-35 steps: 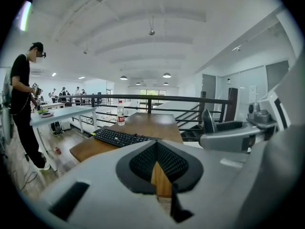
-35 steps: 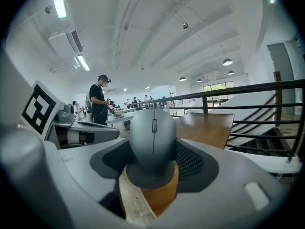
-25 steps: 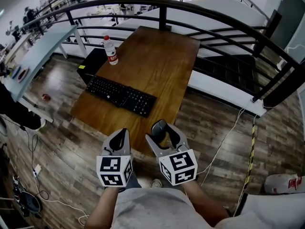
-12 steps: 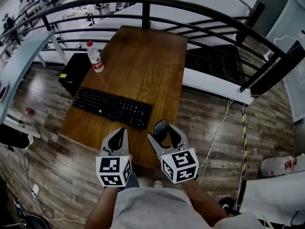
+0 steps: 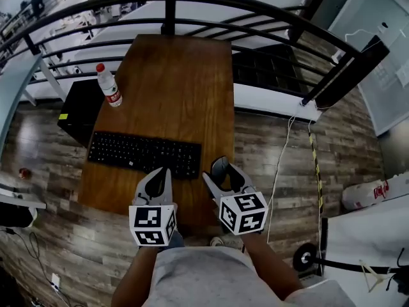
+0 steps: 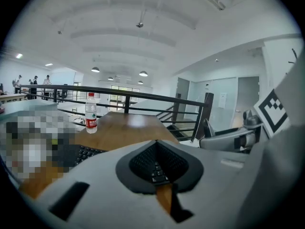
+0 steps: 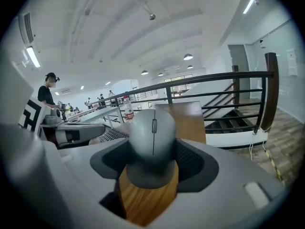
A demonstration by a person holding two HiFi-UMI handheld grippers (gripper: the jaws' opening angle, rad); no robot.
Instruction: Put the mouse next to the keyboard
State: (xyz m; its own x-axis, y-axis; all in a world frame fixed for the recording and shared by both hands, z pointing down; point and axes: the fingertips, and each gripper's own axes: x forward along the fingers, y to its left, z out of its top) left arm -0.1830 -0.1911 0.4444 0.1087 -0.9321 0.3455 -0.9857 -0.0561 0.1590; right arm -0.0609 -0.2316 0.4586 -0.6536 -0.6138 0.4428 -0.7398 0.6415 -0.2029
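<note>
Wood-plank flooring surrounds a brown table (image 5: 172, 75) that runs away from me towards a black railing (image 5: 192, 2) in the head view. The keyboard (image 5: 144, 153) lies across the near part of the table, and a water bottle (image 5: 109, 86) stands well behind it at the far left. My right gripper (image 5: 222, 176) pinches the mouse (image 5: 219, 169) from both sides just beside the keyboard's right end, over the near right corner. I judge that the side grip is what keeps the mouse's flat underside free for setting down. Only a narrow strip of bare wood shows between the keyboard's end and the table's right edge, with floor and a trailing cable beyond it, so the room for placing looks tight. The left gripper (image 5: 156, 179) hangs over the near edge in front of the keyboard, out of the way. In the left gripper view its jaws are drawn together with nothing between them, only a sliver of keys and wood showing through. The far half of the table is open. In the right gripper view the mouse sits upright between the pads, wheel facing me, with wood visible beneath it. I take it to be lifted clear of the table, though I cannot be sure of that
</note>
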